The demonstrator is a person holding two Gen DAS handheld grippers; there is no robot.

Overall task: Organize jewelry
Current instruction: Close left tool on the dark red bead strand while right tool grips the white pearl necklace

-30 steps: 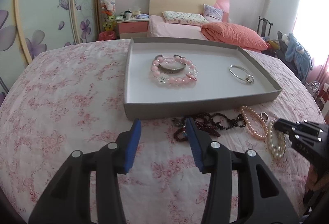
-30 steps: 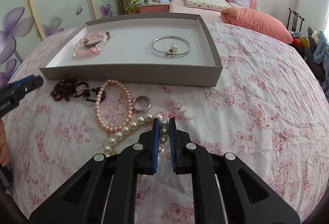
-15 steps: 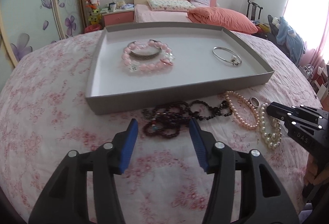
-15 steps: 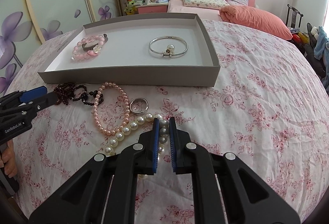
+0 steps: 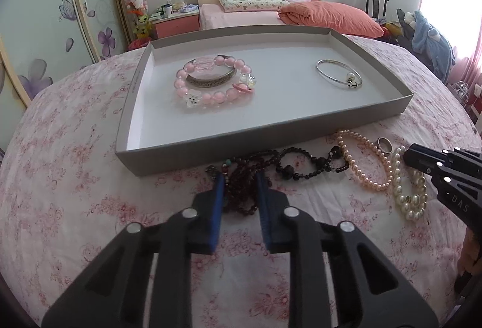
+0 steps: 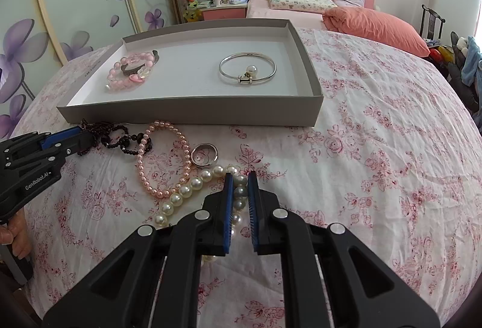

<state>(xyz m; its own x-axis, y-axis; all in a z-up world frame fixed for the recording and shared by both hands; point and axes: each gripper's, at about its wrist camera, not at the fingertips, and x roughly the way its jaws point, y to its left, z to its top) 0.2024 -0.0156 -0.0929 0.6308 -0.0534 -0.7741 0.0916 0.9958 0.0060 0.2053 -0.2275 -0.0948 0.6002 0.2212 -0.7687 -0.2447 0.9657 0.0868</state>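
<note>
Tongs of the left hand (image 5: 239,177) have narrowed around the dark bead necklace (image 5: 241,186), not clenched yet; right tongs (image 6: 239,177) stay nearly closed over white pearls (image 6: 192,186).

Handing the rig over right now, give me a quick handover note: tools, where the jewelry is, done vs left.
Left tool: jaws part closed around the dark bead strand on the bedspread, not clearly clamped.
Right tool: jaws narrow, either side of the white pearl necklace; grip not confirmed.
Done: in the gray tray lie the pink bead bracelet around a metal cuff, and a silver bangle.
Left, all in front of the tray: dark bead strand, pink pearl bracelet, ring, white pearl necklace.
</note>
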